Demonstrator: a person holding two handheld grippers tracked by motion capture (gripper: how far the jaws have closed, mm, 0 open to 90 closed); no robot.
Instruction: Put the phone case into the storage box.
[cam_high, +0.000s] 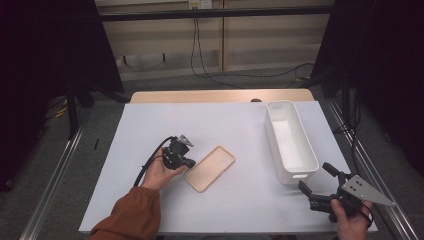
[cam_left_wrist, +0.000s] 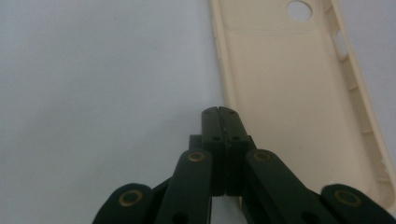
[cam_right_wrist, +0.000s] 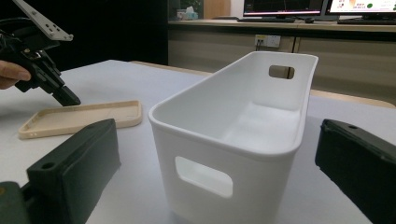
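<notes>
High view: one beige phone case (cam_high: 210, 168) flat on the white table (cam_high: 150, 120), open side up, near the middle; one white bin (cam_high: 290, 140) well apart to its right, long and narrow, nothing inside. Left gripper (cam_high: 189, 162) low at the case's left edge, jaws pressed together on nothing, tips just beside the rim. Right gripper (cam_high: 316, 181) near the bin's near end, jaws spread wide, nothing between them. Bare table between case and bin, nothing in the way.

Left gripper view: closed tips over bare table, case (cam_left_wrist: 299, 102) just to their right, with its round camera hole and side cut-outs, too small to tell from above.

Right gripper view: bin (cam_right_wrist: 233, 140) straight ahead with a handle slot in each end wall; case (cam_right_wrist: 79, 119) farther left, with the left gripper (cam_right_wrist: 70, 99) at its far edge; monitors on a desk behind
</notes>
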